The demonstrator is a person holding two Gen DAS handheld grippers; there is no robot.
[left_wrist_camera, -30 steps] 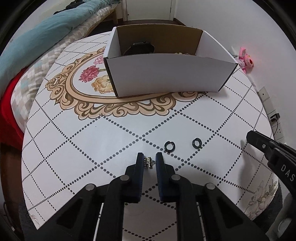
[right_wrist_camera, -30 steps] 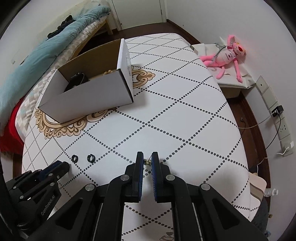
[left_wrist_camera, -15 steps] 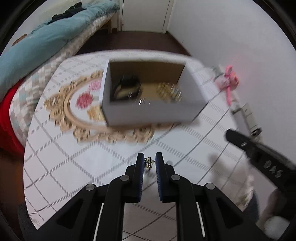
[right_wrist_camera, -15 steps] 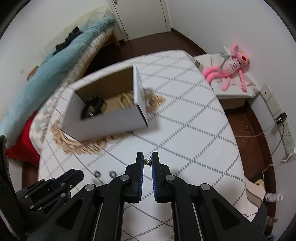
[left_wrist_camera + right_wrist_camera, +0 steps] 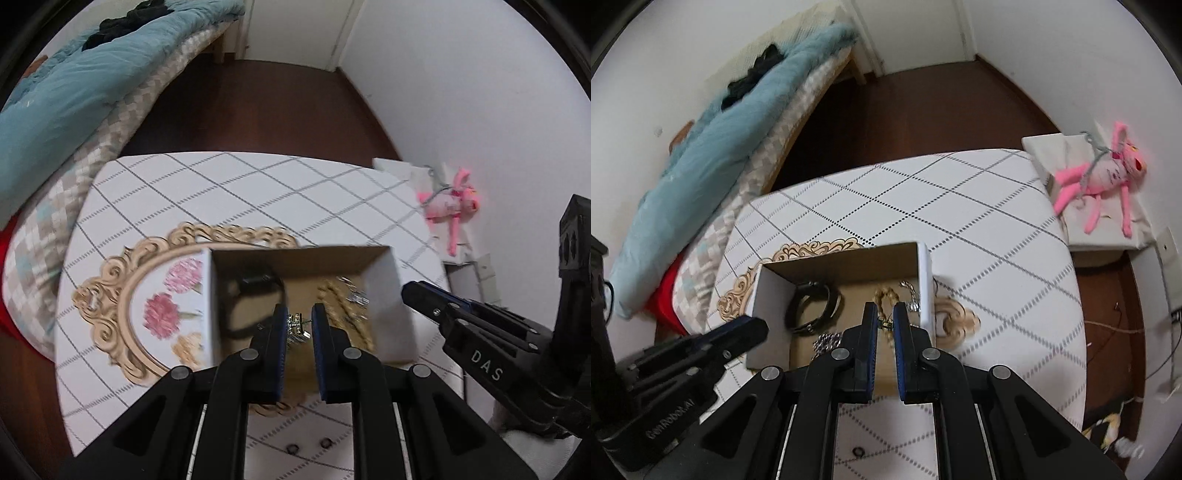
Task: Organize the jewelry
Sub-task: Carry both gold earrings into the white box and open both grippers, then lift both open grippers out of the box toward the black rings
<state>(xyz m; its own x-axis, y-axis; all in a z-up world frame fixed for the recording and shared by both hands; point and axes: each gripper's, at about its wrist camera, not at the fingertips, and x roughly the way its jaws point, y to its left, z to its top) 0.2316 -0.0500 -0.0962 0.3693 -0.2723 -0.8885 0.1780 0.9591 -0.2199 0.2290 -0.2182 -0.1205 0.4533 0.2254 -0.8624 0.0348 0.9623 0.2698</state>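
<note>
An open cardboard box (image 5: 388, 295) (image 5: 925, 280) stands on the patterned table. It holds a black bracelet (image 5: 255, 291) (image 5: 812, 306), a gold chain (image 5: 343, 306) (image 5: 886, 295) and silver pieces (image 5: 827, 338). My left gripper (image 5: 299, 325) hovers over the box, shut on a small sparkly earring (image 5: 297, 326). My right gripper (image 5: 885, 325) also hovers over the box, shut on a tiny gold earring (image 5: 885, 325). Two small black rings (image 5: 308, 445) lie on the table below the left gripper; one ring (image 5: 858, 451) shows in the right wrist view.
A bed with a teal blanket (image 5: 74, 74) (image 5: 713, 147) runs along the left. A pink plush toy (image 5: 454, 206) (image 5: 1097, 181) lies on a white stand to the right of the table. Dark wood floor (image 5: 258, 103) lies beyond the table.
Both grippers have risen from the table and moved forward, holding their earrings, and now hover over the open box. The black rings stayed on the table.
</note>
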